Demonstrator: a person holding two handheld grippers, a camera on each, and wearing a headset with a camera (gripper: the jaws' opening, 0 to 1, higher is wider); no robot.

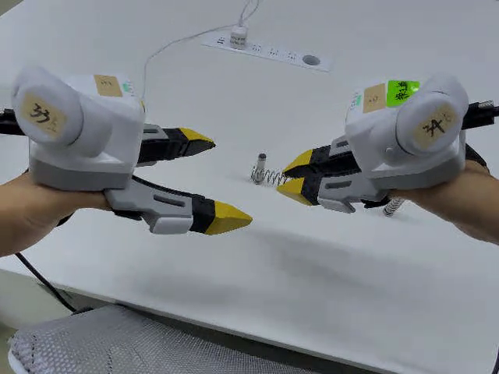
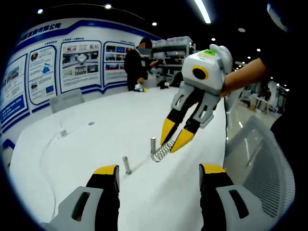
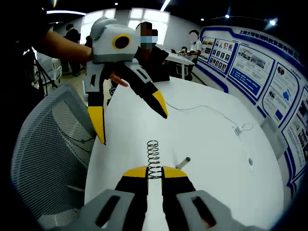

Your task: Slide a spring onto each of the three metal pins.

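spring point(image 3: 153, 155) is being pinched at one end between the nearly closed yellow tips of the right gripper point(image 3: 154, 171), with its coils sticking out ahead of the jaws just above the white table point(image 1: 234, 296). in the head view its free end is reaching the foot of an upright metal pin point(image 1: 260, 166); whether the coils are touching the pin or starting over it is hard to make out. in the left gripper view a second pin point(image 2: 126, 164) is standing near the first, apart from the spring. left gripper point(image 1: 232, 181) is hovering off to the side with its jaws spread wide, gripping nothing. another spring point(image 1: 394, 206) is lying on the table, mostly hidden under the hand point(image 1: 468, 195) holding the right gripper. a power strip point(image 1: 269, 51) is lying near the far edge, its white cable point(image 1: 179, 43) running out past the top of the frame. a mesh chair point(image 1: 117, 343) is being cut off by the bottom edge.
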